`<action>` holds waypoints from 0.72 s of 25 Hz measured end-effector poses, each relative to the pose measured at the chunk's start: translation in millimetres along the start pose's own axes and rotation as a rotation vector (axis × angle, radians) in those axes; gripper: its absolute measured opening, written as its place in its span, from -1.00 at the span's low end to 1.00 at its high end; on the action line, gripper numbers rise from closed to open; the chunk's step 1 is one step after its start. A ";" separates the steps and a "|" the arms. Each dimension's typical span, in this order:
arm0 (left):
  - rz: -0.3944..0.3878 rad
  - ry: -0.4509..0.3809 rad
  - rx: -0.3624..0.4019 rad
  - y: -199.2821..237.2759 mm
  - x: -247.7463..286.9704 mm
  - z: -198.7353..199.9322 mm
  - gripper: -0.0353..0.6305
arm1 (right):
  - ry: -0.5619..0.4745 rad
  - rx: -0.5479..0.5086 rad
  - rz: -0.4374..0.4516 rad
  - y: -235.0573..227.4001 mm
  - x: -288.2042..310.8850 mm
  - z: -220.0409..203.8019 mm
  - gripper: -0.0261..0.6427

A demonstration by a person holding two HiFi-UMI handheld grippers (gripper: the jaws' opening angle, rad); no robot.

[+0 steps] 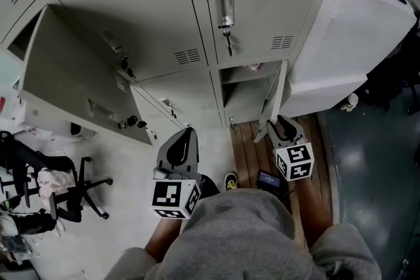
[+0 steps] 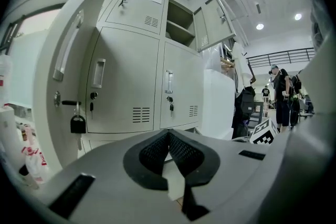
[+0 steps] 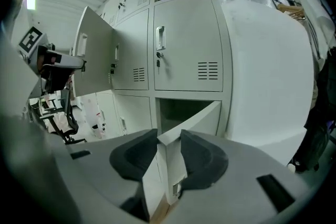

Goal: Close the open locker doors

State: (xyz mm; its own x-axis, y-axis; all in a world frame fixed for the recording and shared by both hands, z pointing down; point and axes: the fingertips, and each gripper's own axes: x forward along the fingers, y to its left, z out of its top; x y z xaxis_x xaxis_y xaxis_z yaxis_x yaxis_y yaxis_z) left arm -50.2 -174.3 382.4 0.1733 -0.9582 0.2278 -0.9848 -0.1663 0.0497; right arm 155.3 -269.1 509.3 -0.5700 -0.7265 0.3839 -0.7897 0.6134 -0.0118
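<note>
Grey lockers fill the views. The bottom right locker door [image 1: 275,101] stands ajar, and its free edge [image 3: 170,165] lies between the jaws of my right gripper [image 1: 279,122] [image 3: 169,136], with both pads against it. Behind that door is its open compartment [image 3: 181,113]. A large door [image 1: 72,82] [image 3: 94,55] hangs wide open at the left. An upper compartment [image 2: 181,26] is open too, with its door [image 2: 215,21] swung out. My left gripper [image 1: 186,141] [image 2: 168,136] is shut and holds nothing, low in front of the lockers beside the large door.
A black office chair [image 1: 72,187] stands on the floor at the left. A big white wrapped block [image 1: 354,29] stands against the lockers' right side. Wooden boards [image 1: 249,147] lie under the ajar door. A padlock [image 2: 77,124] hangs from the large door. People [image 2: 283,97] stand far off.
</note>
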 end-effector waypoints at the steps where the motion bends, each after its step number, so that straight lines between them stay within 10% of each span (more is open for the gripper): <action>1: 0.004 0.002 0.000 0.7 0.1 -0.1 -0.87 | 0.000 -0.004 0.012 4.8 3.3 1.5 -0.48; 18: 0.124 0.020 -0.003 26.4 -12.1 -4.7 -0.87 | -0.040 -0.100 0.163 57.0 82.3 33.8 -0.58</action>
State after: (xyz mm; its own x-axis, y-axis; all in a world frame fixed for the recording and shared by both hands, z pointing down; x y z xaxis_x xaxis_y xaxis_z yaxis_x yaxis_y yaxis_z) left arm -78.2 -166.0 385.5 0.0504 -0.9665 0.2518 -0.9987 -0.0462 0.0224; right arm 55.7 -304.4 509.0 -0.6988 -0.6256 0.3470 -0.6608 0.7502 0.0217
